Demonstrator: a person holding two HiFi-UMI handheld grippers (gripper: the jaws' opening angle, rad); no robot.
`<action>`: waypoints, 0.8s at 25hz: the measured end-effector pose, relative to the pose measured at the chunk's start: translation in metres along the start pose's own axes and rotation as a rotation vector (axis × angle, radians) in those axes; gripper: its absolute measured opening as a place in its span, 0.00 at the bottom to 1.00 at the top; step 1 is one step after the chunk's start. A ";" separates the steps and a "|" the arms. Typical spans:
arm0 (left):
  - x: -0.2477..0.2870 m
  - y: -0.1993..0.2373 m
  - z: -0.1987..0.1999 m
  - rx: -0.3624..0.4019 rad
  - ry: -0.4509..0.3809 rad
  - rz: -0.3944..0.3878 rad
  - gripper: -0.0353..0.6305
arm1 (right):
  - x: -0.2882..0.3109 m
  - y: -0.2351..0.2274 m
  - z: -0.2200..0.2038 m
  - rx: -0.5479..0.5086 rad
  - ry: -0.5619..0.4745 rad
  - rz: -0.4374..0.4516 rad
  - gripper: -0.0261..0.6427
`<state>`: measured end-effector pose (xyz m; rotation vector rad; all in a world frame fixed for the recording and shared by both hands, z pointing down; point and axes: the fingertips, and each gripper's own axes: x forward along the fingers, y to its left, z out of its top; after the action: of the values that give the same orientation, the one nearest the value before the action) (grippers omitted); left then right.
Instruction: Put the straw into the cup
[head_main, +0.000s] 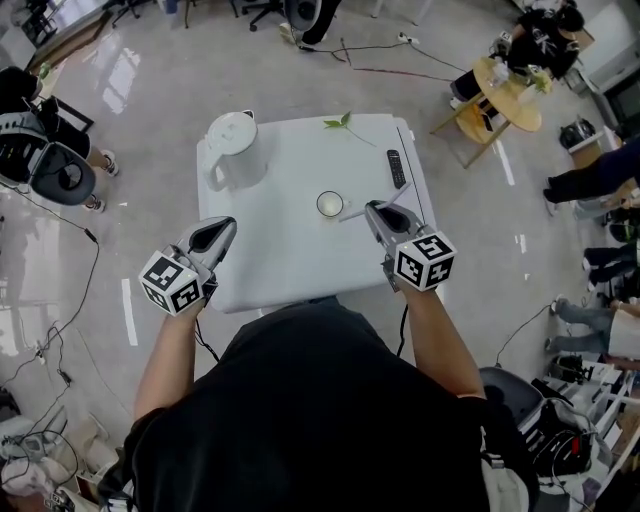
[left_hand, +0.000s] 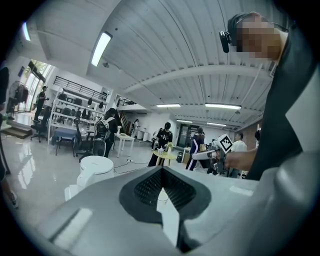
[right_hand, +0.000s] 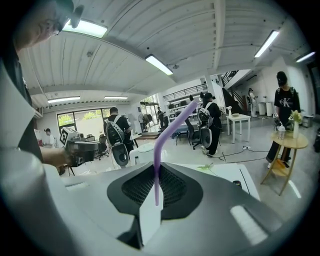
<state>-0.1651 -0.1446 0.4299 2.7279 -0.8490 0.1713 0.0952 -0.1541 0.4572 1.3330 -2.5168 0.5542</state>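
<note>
Right gripper (right_hand: 155, 174) on bent purple straw (right_hand: 166, 129)

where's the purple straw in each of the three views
Head view: the purple bendy plastic straw lies right of centre, sticking out from the right claw.
Left gripper view: too small to make out; only the right claw shows, right of centre.
Right gripper view: dead centre, pinched in the claw, bending up and right.
Shared landmark: the white plastic kettle.

On the table (head_main: 290, 265), the kettle (head_main: 232, 150) stands left of the cup (head_main: 330, 204), the remote (head_main: 396, 168) right.
</note>
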 end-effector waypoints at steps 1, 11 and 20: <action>0.003 0.001 0.001 -0.001 0.003 0.001 0.05 | 0.003 -0.002 -0.001 0.001 0.006 0.004 0.13; 0.027 0.018 0.002 -0.019 0.010 0.017 0.05 | 0.028 -0.024 -0.005 0.013 0.047 0.028 0.13; 0.042 0.032 -0.002 -0.041 0.014 0.030 0.05 | 0.049 -0.037 -0.010 0.015 0.081 0.045 0.13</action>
<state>-0.1495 -0.1918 0.4473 2.6737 -0.8797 0.1766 0.0993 -0.2050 0.4924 1.2364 -2.4874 0.6242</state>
